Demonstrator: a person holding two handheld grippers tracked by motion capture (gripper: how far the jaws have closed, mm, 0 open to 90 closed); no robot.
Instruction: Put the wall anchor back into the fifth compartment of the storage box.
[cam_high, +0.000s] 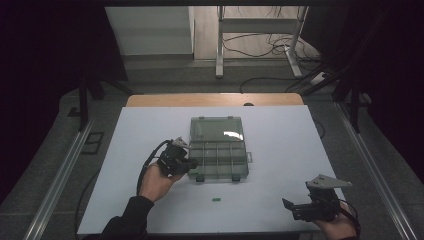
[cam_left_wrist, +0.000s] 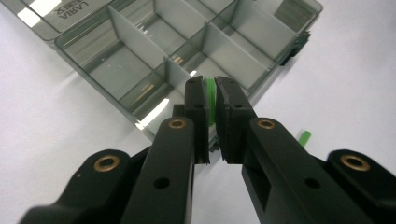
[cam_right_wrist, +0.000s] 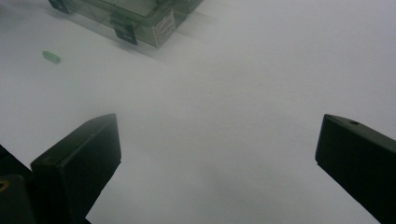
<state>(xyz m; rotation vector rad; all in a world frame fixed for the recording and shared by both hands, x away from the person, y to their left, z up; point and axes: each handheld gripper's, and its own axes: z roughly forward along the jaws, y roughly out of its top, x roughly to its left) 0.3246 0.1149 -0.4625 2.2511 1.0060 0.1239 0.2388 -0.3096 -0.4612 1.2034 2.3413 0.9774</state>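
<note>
Left tongs (cam_left_wrist: 212, 100): jaws drawn close, pinching a small green piece (cam_left_wrist: 210, 95) between the pads. In the high view these tongs (cam_high: 187, 162) sit at the near left corner of the open compartment box (cam_high: 218, 160), over or just beside its front row; which cell lies beneath cannot be settled from this angle.

Right tongs (cam_right_wrist: 217, 154): jaws spread wide, nothing between them, resting apart near the table's right front edge (cam_high: 300, 207).

A second green piece (cam_high: 216, 199) lies loose on the table (cam_high: 280, 150), in front of the box and between the two hands.

Step judged in hand: placing the held piece into a compartment. To do it well, the tips should clear the front wall and the dividers, come squarely over one cell, go low, then release, so the piece does not bounce out or catch on a partition.

Surface: plain white sheet, uncluttered, over a wooden top. Room: dim, with a desk frame and cables on the floor beyond.
</note>
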